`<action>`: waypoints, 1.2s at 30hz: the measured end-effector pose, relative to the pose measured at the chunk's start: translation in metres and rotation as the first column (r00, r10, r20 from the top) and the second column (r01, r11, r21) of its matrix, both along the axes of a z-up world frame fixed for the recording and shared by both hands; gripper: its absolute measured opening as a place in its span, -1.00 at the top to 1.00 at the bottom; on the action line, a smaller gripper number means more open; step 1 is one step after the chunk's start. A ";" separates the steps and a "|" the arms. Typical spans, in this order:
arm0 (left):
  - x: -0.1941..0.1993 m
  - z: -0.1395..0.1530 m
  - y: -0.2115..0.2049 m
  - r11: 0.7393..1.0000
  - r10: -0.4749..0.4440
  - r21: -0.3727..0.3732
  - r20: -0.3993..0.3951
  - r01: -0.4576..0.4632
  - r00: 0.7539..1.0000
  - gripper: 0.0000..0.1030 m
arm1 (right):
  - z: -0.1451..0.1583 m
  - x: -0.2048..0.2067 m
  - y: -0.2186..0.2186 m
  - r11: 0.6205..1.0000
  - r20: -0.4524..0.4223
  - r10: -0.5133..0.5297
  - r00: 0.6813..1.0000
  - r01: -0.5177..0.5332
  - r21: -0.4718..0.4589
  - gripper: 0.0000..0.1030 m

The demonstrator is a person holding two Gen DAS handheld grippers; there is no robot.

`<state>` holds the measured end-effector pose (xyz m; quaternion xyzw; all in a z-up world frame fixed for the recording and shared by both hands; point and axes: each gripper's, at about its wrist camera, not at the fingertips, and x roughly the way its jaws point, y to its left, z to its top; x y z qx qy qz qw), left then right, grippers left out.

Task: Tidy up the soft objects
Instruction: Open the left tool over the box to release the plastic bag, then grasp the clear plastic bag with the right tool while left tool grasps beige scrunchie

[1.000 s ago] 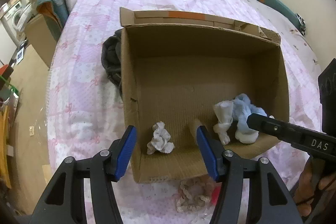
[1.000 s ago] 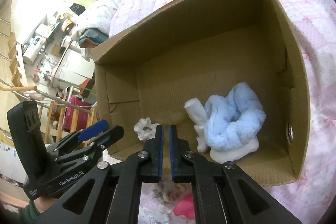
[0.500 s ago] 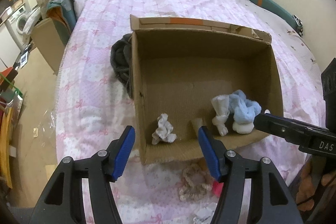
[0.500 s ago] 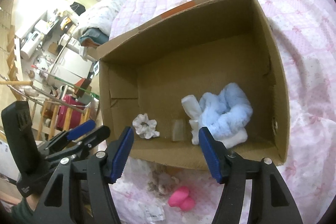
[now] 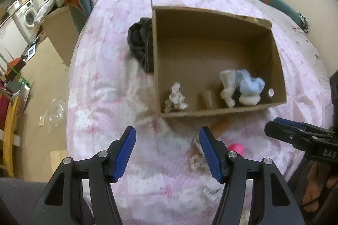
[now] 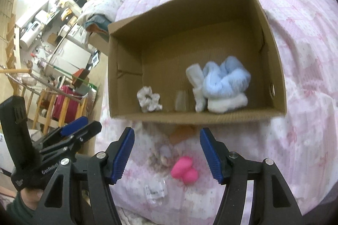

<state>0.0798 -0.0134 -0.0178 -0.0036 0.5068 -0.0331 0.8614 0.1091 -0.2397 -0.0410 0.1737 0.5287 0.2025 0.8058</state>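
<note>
An open cardboard box (image 5: 274, 68) (image 6: 124, 102) sits on the pink quilted bed. Inside lie a blue and white fluffy bundle (image 5: 250, 87) (image 6: 226, 81), a white sock roll (image 5: 227, 85) (image 6: 196, 85) and a pale scrunchie (image 5: 176, 97) (image 6: 149, 99). On the quilt in front of the box lie a beige scrunchie (image 5: 195, 155) (image 6: 161, 156) and a pink soft object (image 5: 236, 148) (image 6: 184, 170). My left gripper (image 5: 168, 153) is open and empty, left of the beige scrunchie. My right gripper (image 6: 166, 154) is open and empty, above both loose objects.
A dark garment (image 5: 140, 43) lies against the box's left wall. A small clear packet (image 6: 155, 192) lies on the quilt near me. A second cardboard box (image 5: 61, 30) and cluttered racks (image 6: 63, 102) stand beside the bed on the left.
Both grippers have pulled back from the box toward the bed's near edge. The right gripper, shut a second ago, has opened. The loose scrunchie and pink object came into fuller view.
</note>
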 end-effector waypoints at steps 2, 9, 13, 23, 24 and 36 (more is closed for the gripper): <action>-0.003 -0.007 0.005 1.000 0.021 -0.014 -0.030 -0.021 0.999 -0.15 | -0.004 -0.008 0.000 1.000 -0.009 0.001 1.000 -0.001 -0.009 -0.34; -0.002 -0.022 0.014 0.995 0.068 -0.069 -0.105 -0.075 0.992 -0.15 | -0.017 -0.027 -0.002 0.999 -0.066 -0.012 0.998 0.010 -0.030 -0.34; 0.001 -0.023 0.019 0.990 0.092 -0.093 -0.123 -0.104 0.988 -0.15 | -0.029 -0.031 -0.005 0.999 -0.130 -0.038 0.991 0.035 -0.027 -0.37; 0.007 -0.031 0.022 0.985 0.103 -0.119 -0.177 -0.126 0.979 -0.15 | -0.070 -0.048 0.053 0.982 -0.297 0.146 0.943 -0.176 -0.075 -0.45; 0.008 -0.032 0.022 0.984 0.105 -0.123 -0.182 -0.128 0.978 -0.15 | -0.072 -0.050 0.064 0.968 -0.292 0.176 0.940 -0.219 -0.122 -0.45; 0.012 -0.037 0.030 0.973 0.141 -0.147 -0.218 -0.176 0.966 -0.15 | -0.075 -0.066 0.122 0.875 -0.228 0.319 0.920 -0.378 -0.303 0.24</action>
